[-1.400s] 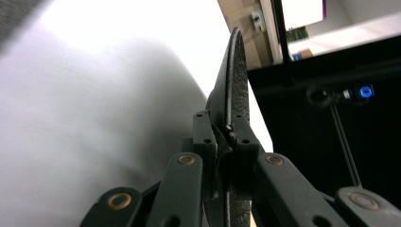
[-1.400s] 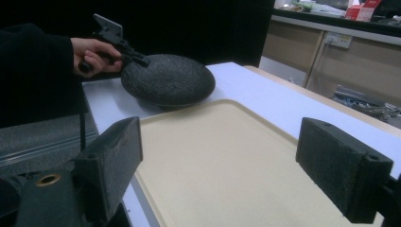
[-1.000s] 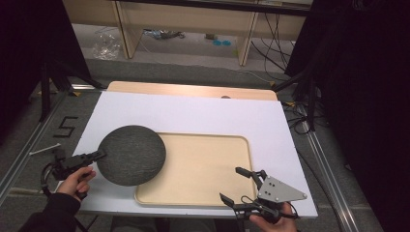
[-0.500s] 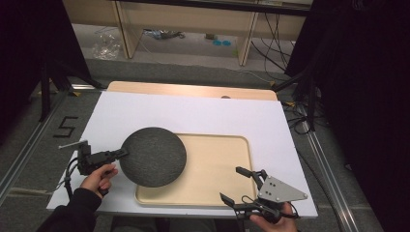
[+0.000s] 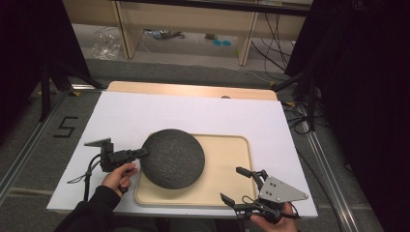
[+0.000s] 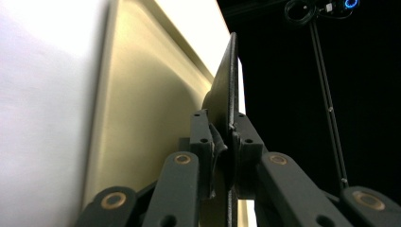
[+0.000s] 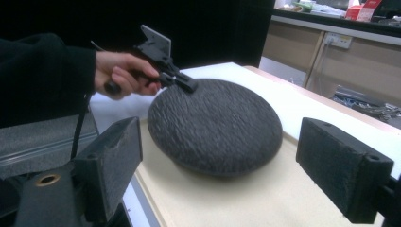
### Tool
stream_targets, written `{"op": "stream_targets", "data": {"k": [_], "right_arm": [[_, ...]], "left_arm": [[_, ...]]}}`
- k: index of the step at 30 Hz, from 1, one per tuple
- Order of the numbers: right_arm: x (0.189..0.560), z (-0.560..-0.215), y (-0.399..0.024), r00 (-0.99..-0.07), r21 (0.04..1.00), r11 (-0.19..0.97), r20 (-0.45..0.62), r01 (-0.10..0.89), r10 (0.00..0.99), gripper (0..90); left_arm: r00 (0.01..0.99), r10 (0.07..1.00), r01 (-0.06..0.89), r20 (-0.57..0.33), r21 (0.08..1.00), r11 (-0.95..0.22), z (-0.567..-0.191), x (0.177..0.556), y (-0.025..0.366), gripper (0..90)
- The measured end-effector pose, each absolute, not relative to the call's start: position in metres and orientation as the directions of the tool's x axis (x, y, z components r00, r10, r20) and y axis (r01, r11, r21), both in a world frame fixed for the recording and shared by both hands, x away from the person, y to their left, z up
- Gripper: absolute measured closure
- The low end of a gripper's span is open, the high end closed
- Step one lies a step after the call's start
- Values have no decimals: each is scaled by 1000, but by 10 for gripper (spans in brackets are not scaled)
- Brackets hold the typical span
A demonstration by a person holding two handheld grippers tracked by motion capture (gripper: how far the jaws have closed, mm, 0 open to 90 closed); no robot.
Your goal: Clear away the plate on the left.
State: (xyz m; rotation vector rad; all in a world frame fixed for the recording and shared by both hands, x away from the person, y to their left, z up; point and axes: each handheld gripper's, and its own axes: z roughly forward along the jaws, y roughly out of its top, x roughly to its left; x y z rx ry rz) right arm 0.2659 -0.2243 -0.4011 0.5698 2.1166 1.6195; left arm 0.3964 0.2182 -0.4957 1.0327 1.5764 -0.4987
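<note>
Nearest the person, we see the right claw [image 5: 241, 189] resting at the near right corner of the table [image 5: 300, 145], its jaws standing well apart with nothing between them. From the right gripper view its two padded fingers [image 7: 344, 173] frame the work without touching it.

To the left, the left claw [image 5: 137, 153] is clamped on the near-left rim of the dark round plate [image 5: 173, 158]. In the left gripper view the pads meet on either side of the thin rim, with the plate [image 6: 223, 94] seen edge-on.

The plate lies upside down, its domed underside up, over the left part of the shallow beige tray [image 5: 225, 166], its left edge overhanging the tray's wall toward the claw. Whether the gripped side is lifted clear of the tray we cannot tell.

We judge the plate to be stiff, fairly heavy for its size and breakable, with a rough, matte surface that should give the pads good friction. The rim is the only thin part a claw can span; held at one point, the plate will tend to sag or pivot, so a firm, deep bite on the rim is advisable.

Beyond the tray lies the white sheet [image 5: 193, 111] covering the table.
</note>
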Motion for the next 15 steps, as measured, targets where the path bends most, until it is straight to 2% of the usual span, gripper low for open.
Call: {"op": "stream_targets", "data": {"k": [8, 9, 11, 13, 15], "right_arm": [[265, -402, -225, -837, 964, 254, -79, 73, 542, 164], [265, -401, -225, -837, 965, 252, -78, 73, 542, 163], [266, -401, -225, -840, 968, 241, -75, 68, 538, 164], [265, -401, -225, -839, 965, 252, -78, 72, 539, 164], [266, -401, -225, -834, 968, 243, -76, 70, 546, 163]], "left_arm": [[12, 363, 839, -932, 207, 503, -506, 403, 198, 811], [-13, 355, 848, -935, 178, 500, -504, 404, 196, 810], [5, 358, 846, -934, 195, 496, -507, 405, 194, 810], [-18, 346, 841, -938, 173, 513, -506, 406, 190, 808], [4, 352, 849, -936, 189, 493, -510, 408, 190, 810]]}}
